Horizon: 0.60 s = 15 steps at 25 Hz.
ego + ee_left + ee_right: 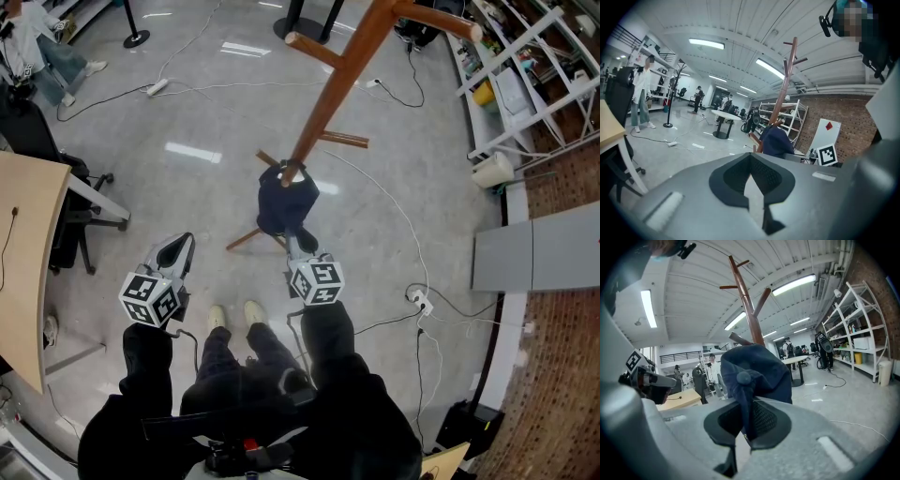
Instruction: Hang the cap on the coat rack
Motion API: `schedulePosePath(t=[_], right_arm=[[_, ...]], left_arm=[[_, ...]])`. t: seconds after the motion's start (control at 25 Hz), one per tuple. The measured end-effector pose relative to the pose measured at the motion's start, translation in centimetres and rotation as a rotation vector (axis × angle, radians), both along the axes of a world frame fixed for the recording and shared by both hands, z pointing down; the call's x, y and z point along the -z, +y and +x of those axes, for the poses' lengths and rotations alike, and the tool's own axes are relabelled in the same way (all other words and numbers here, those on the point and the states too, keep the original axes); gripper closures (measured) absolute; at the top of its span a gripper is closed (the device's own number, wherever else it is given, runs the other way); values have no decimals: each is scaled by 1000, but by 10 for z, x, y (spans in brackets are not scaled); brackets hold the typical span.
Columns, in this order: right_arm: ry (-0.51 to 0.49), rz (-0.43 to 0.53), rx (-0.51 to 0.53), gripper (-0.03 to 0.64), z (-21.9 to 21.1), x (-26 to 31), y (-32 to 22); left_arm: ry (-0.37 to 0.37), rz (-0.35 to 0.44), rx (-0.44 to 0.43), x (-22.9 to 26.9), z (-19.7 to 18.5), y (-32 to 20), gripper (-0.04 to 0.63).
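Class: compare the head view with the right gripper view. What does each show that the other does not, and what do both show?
Only the head view: the person's shoes and the feet of the coat rack. Only the right gripper view: the right gripper seen close up, its jaws shut on the fabric of the cap, the button on its crown, and the ceiling lights. Both: the dark blue cap and the wooden coat rack.

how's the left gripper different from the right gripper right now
The right gripper is clamped on the navy cap; the left gripper has its jaws together on nothing. The right gripper reaches toward the coat rack; the left gripper sits off to the side, clear of it. Both are shut.
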State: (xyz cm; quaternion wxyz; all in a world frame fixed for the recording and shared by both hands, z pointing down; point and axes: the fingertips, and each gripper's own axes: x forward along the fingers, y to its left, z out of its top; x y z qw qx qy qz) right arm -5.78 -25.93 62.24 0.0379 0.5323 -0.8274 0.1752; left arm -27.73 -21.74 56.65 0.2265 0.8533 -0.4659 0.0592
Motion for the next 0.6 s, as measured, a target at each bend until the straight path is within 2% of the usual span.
schedulePosePath(t=[0.24, 0.6], right_arm=[[27, -5, -7, 604, 3, -7, -8], [13, -23, -6, 604, 3, -14, -16]], left_arm=[[-11, -3, -3, 0, 2, -1, 592], [-15, -10, -5, -3, 5, -3, 592]])
